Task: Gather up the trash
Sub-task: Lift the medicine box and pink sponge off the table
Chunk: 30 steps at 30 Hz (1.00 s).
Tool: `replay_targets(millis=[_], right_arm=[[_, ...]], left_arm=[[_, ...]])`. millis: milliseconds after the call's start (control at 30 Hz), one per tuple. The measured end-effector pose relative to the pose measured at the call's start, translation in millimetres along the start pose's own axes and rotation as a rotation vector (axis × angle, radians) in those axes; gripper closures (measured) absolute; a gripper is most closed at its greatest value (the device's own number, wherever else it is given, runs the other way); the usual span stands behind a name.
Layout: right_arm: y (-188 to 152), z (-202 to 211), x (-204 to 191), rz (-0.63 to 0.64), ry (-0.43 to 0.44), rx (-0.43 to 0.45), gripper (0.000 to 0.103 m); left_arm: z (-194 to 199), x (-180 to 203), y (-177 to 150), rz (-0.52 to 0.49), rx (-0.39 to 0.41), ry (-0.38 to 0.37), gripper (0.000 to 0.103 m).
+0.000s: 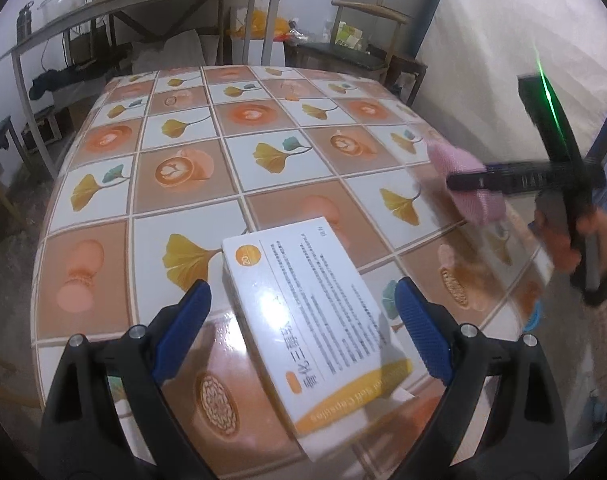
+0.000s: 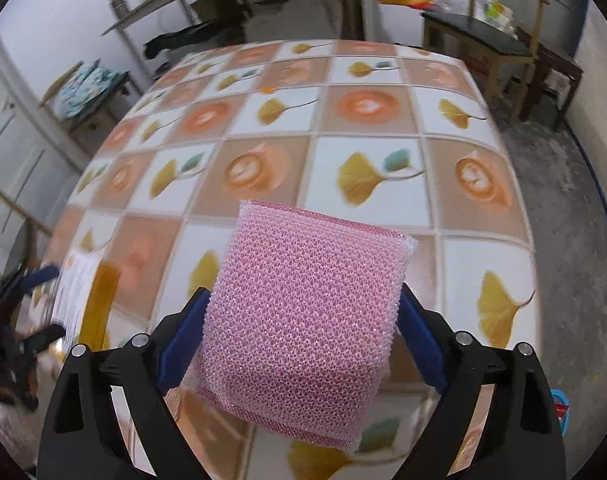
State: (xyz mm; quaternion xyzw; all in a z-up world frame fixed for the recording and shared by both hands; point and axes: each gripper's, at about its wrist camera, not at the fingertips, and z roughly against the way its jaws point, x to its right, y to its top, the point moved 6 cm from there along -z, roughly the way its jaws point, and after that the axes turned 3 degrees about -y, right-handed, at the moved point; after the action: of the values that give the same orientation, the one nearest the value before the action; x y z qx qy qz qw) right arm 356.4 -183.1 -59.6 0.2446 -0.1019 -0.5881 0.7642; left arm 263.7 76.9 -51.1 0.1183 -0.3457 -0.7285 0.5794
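**Carton between open tongs, sponge clamped at the table's right**

Nearest the left gripper [image 1: 303, 320], the white and yellow medicine carton [image 1: 315, 320] lies flat on the patterned table [image 1: 223, 140]. Its long axis runs from close by the camera away and slightly leftward, yellow end nearest. The blue pads [image 1: 423, 332] stand spread on either side, neither one touching the carton.

Further right, the right gripper [image 2: 303, 320] is clamped on a pink mesh sponge [image 2: 303, 308], pinched by its two side edges and held above the tabletop, pointing forward across it.

Beyond the table stand a wooden chair [image 1: 367, 40] and a cluttered shelf [image 1: 143, 0].
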Motion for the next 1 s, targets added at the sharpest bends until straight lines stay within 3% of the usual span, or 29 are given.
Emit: replay_targets(millis=[233,333,800,1000], right_arm=[[-22.2,5.2,-9.9,-0.006,0.013,0.005,0.012],[-28.3,4.8,-10.4,0.002,-0.023,0.013,0.01],[-38.6,10.3,-23.9,0.072,-0.113,0.055,0.008],[-37.8,6.0,-26.7,0.111,-0.204,0.067,0.008]], left_arm=[[-0.3,5.1,-15.6,0.004,-0.032,0.028,0.011],[-7.6,6.6,-22.7,0.007,-0.045,0.059,0.011],[-26.7,17.5,-18.7,0.047,-0.074,0.043,0.011],[-35.2,23.4,-17.9,0.011,-0.076,0.072,0.011]])
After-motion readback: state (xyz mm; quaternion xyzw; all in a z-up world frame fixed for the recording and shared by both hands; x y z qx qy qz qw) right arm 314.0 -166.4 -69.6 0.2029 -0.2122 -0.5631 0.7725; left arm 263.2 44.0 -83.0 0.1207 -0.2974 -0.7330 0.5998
